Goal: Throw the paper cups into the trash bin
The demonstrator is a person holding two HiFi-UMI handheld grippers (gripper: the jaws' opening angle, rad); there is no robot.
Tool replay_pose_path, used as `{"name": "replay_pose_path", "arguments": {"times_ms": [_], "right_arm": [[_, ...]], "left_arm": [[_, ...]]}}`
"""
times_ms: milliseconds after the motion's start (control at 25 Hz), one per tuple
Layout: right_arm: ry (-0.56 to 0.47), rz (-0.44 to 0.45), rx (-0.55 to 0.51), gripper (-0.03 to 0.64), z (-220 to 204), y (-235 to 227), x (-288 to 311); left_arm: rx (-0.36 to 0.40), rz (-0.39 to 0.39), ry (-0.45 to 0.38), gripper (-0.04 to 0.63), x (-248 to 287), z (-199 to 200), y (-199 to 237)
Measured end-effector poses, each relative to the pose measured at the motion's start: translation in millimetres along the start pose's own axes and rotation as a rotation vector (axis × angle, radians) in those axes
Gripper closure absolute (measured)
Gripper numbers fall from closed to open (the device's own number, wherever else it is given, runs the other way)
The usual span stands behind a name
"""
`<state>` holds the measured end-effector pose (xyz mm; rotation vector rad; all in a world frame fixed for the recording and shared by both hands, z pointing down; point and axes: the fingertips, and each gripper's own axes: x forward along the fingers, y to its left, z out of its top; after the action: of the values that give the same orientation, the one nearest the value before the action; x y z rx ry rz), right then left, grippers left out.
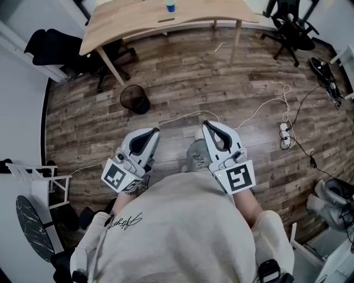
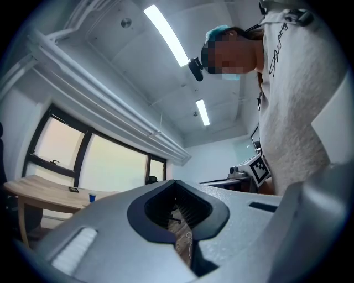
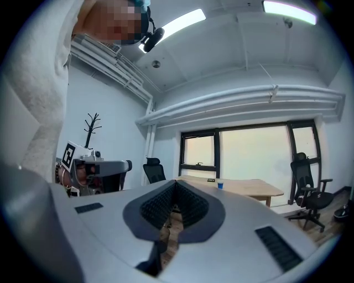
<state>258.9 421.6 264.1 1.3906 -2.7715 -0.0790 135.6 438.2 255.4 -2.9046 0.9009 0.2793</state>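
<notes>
Wooden table (image 1: 127,19) bears one blue cup (image 1: 170,6); jaws of left gripper (image 1: 150,132) and right gripper (image 1: 208,126) are closed.

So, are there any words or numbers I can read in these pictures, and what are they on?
The print on the person's sweatshirt: curly writing, too blurred to read.
Same print in the left gripper view: sideways, too small to read.
The marker cube on the left gripper and the one on the right gripper: black-and-white square patterns, not words.
No readable text anywhere.
</notes>
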Motion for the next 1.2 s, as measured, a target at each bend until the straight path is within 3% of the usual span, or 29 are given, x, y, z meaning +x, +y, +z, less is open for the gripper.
{"name": "replay_pose_path", "arguments": {"times_ms": [200, 600, 1200], "right_arm": [[-0.023, 0.000, -0.003, 0.607, 2.6, -15.4, 14.7], [-0.032, 0.047, -0.009, 0.607, 1.5, -47.9, 59.3], [-0.074, 0.015, 0.018, 0.607, 7.5, -132.0, 138.4]], "left_arm": [[0.055, 0.001, 0.046, 0.591, 17.4, -5.4, 9.3], [0.034, 0.035, 0.021, 0.591, 46.2, -7.9, 51.1], [0.024, 0.033, 0.001, 0.591, 113.8, -19.1, 129.7]]}}
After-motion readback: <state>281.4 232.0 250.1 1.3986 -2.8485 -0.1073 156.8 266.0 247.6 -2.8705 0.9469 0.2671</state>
